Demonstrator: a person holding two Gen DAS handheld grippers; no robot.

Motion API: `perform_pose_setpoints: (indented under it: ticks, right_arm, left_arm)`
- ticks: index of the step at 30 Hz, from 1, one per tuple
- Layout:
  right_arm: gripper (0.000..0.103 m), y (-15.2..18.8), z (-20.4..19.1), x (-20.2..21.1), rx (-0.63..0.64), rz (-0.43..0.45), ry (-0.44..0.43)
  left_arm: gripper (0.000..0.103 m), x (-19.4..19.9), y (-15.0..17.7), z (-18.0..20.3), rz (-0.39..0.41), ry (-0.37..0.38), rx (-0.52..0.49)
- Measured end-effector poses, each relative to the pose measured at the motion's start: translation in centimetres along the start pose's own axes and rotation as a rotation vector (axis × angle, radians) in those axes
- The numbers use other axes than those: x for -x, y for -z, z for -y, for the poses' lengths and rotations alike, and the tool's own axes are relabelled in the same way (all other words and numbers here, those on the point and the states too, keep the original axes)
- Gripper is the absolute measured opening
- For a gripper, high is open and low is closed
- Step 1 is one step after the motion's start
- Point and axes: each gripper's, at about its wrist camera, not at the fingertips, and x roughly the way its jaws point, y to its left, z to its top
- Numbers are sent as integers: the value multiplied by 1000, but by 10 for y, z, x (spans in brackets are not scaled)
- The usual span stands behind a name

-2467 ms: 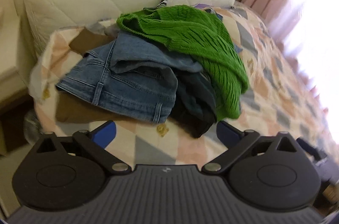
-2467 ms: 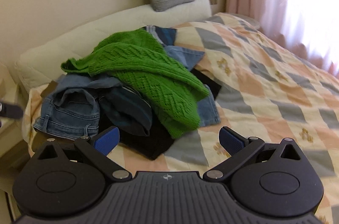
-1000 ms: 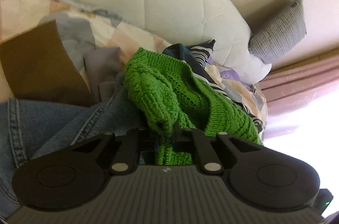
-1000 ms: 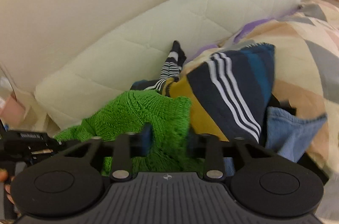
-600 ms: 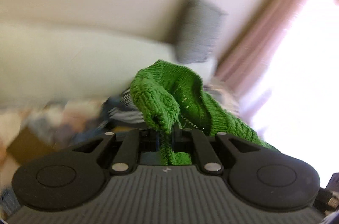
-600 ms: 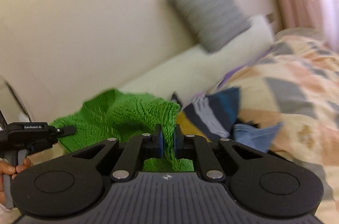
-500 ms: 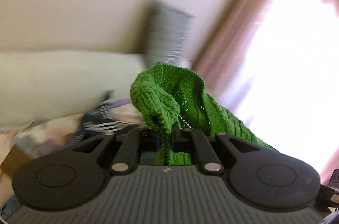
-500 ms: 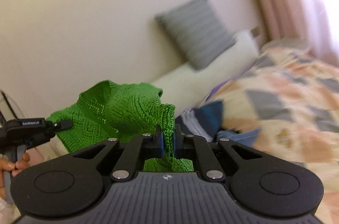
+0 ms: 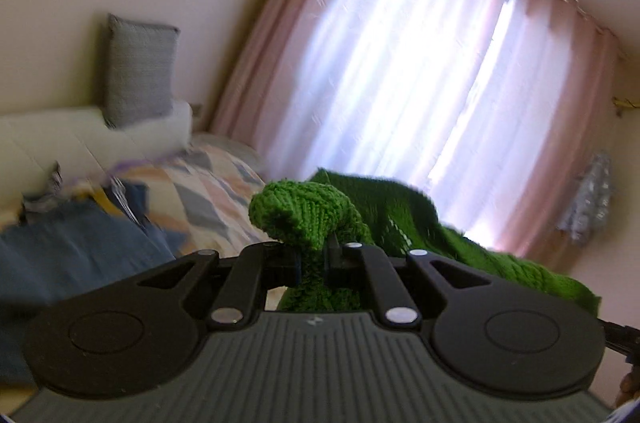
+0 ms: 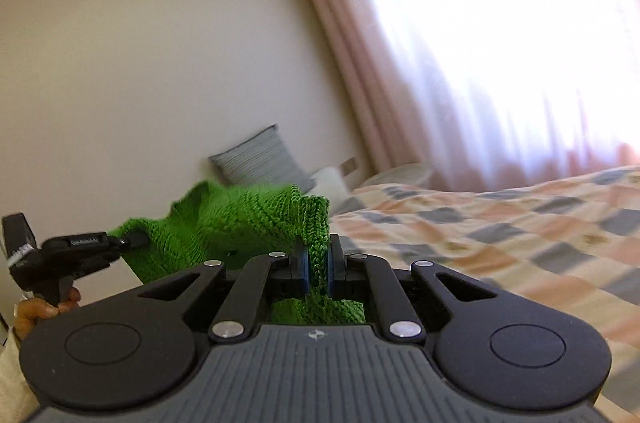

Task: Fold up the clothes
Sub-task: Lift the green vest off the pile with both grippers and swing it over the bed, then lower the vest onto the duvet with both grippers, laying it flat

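A green knit sweater (image 9: 404, 219) hangs in the air between both grippers, lifted off the bed. My left gripper (image 9: 315, 257) is shut on a bunched edge of it, with the knit spilling over the fingers. My right gripper (image 10: 315, 257) is shut on another edge of the green sweater (image 10: 248, 219), which stretches leftwards to the other gripper's black body (image 10: 76, 253), held by a hand (image 10: 40, 307) at the left edge. The rest of the clothes pile, jeans (image 9: 76, 251) and a striped garment, lies low at the left in the left wrist view.
The patchwork quilt (image 10: 500, 223) covers the bed to the right. A grey cushion (image 9: 138, 75) leans on the white headboard pad (image 9: 60, 135) against the wall. Pink curtains (image 9: 420, 83) hang over a bright window beyond the bed.
Both grippers have risen and swung towards the window with the sweater in them, lifting it off the pile. The right jaws closed on the knit about a second ago.
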Motion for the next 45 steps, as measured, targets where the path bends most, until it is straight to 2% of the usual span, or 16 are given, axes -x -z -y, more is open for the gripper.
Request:
perform_pose_setpoints:
  ticks: [3,7,12,14,16,18,20,22,26,30,34,38,40,43,44,45]
  right_arm:
    - [8,8,17,75,0,1,46]
    - [8,15,47,156,-29,4,139]
    - [9,20,103,183,-102,-10,284]
    - [19,32,146,167,-172,-56,379]
    - [44,52,187,158,-249,-113,498]
    - [46,82,225,156,-331,-177,633]
    - [49,121,243,169,-429,-200,656]
    - [52,168,246,179,-513,-244,674]
    - [52,276,223,201,-699,-434,741]
    - [52,359,196,216,-870,-545,736]
    - [52,392,184,210,-939,-546,724]
    - [52,400,199,201,-883,-478,689]
    - [52,410,210,203,-852,-441,660]
    - [54,438,231,205,-875,-363,578]
    - [54,448,236,206,-892,-320,529]
    - [54,458,242,208,-908,-278,479]
  left_arm:
    - [6,3,24,57,-34,46,-40]
    - [6,-32,40,136,-94,145,-92]
    - [8,-143,76,199,-253,189,-171]
    - [22,-208,110,194,-379,148,-155]
    - [32,-251,152,185,-513,96,-157]
    - [33,-263,199,169,-582,44,-178]
    - [43,-258,246,137,-672,32,-151]
    - [43,-238,297,102,-770,-12,-107]
    - [43,-178,385,36,-975,-60,40]
    - [43,-130,442,11,-1083,-41,70]
    - [43,-114,472,-7,-1089,-23,191]
    - [55,-109,486,-17,-984,47,267]
    - [55,-111,498,-24,-929,96,298]
    - [49,-108,509,-32,-841,224,377]
    - [36,-109,512,-34,-819,279,391]
    - [32,-110,516,-36,-798,336,402]
